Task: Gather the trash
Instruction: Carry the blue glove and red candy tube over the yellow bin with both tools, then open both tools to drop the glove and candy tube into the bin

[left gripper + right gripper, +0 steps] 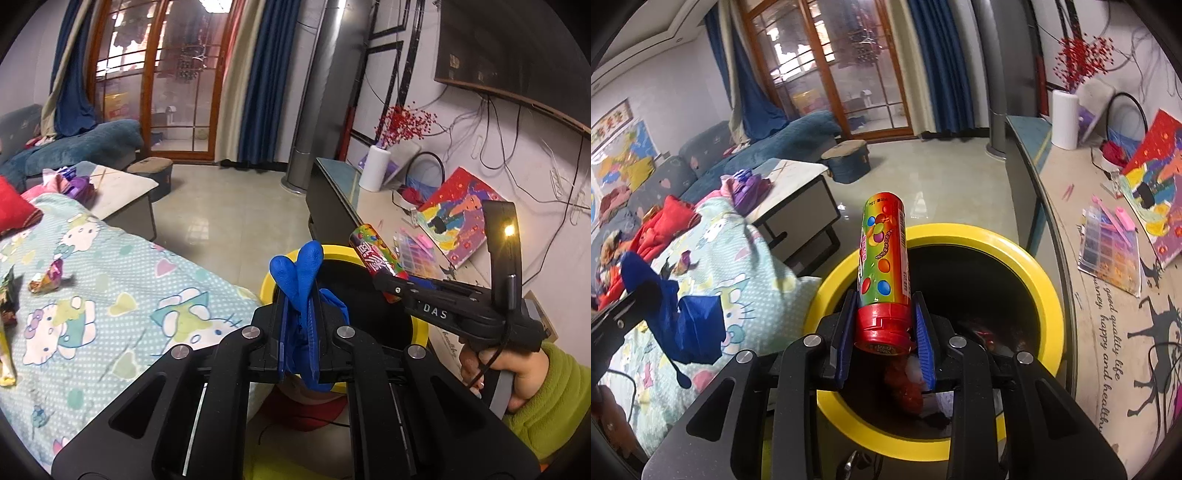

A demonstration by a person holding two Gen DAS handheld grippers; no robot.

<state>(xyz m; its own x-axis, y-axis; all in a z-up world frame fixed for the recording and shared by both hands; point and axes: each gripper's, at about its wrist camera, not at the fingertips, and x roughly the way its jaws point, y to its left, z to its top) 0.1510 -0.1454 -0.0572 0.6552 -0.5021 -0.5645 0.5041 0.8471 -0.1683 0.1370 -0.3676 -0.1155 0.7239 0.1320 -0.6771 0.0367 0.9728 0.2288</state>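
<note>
Over the yellow bin, the right gripper clamps a candy tube; the left gripper, fingers narrow, pinches a blue glove.

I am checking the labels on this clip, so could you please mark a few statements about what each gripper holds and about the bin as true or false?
1. The right gripper holds a candy tube. True.
2. The tube's cap is green. False: the cap is red.
3. The left gripper is shut on a blue glove. True.
4. The bin has a red rim. False: the rim is yellow.
5. The bin is empty. False: red trash already lies inside.
</note>
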